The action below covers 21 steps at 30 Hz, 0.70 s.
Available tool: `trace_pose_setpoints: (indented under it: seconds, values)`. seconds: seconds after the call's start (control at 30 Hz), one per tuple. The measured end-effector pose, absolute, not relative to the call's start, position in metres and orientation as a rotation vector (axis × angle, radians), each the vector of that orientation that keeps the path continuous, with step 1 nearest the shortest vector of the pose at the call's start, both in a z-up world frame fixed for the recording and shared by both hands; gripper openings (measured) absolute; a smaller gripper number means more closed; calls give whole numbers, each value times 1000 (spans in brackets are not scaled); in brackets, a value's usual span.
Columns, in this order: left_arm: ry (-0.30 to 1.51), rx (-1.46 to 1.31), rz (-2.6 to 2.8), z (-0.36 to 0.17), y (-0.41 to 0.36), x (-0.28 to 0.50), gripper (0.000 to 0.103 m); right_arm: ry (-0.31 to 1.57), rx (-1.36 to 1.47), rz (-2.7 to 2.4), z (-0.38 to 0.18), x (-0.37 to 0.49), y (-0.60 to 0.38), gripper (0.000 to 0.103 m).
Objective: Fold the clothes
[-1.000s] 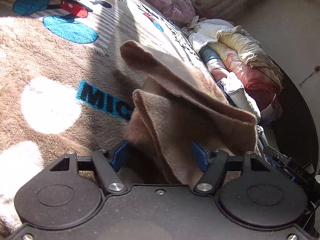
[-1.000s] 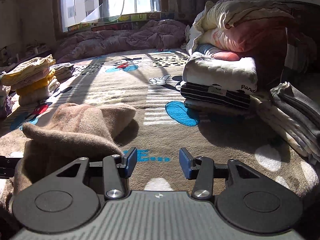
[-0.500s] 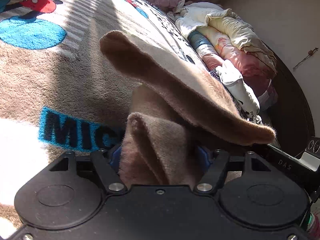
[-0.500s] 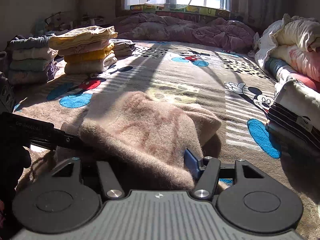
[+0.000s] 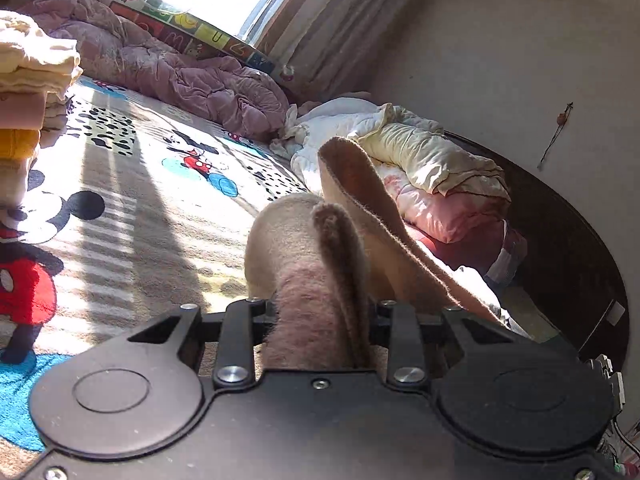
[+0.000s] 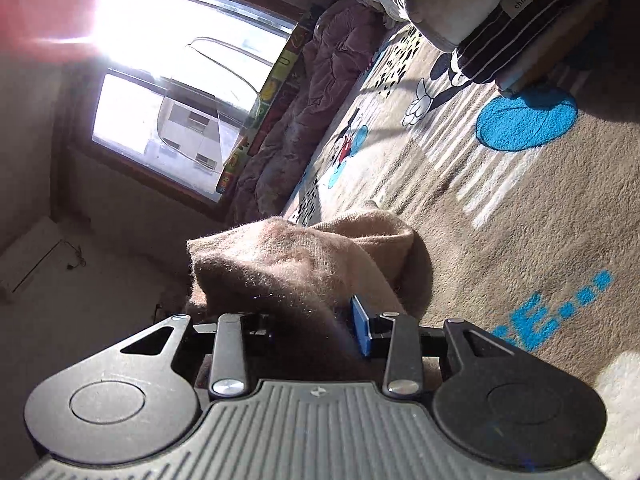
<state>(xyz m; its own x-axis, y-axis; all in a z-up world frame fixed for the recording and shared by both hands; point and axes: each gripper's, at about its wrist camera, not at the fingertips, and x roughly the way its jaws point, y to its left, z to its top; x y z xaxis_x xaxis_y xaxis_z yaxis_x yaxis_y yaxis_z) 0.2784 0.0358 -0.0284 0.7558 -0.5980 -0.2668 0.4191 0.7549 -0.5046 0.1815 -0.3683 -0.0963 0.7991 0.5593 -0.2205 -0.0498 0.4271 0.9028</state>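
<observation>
The fuzzy tan knit garment (image 5: 320, 280) is clamped in both the left tool (image 5: 320, 316) and right tool (image 6: 312, 320), lifted (crumpled); folding is judged barely begun.

One fuzzy tan knit garment (image 5: 320, 264); one mauve quilted comforter (image 5: 192, 80) beyond it; one stack of folded cream and yellow clothes (image 5: 28, 92); one cartoon-mouse plush blanket (image 5: 132, 200) underneath.

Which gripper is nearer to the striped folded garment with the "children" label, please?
Right. The striped folded garment lies ahead of the right gripper; the left gripper view doesn't show it. Both hold the brown sweater.
</observation>
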Motion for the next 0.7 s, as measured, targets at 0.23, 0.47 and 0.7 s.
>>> trace_pose_setpoints:
  seconds: [0.23,0.47,0.7]
  values:
    - [467,-584,-231,-67,93,316,57,621,886,421,-110,217,-316,35]
    - [463,-585,-251,-27,107,274,75,476,469,403,-72,234,-280,78]
    - [616,-526,-303,-27,76,210,80,540,116,437,-76,251,-246,85]
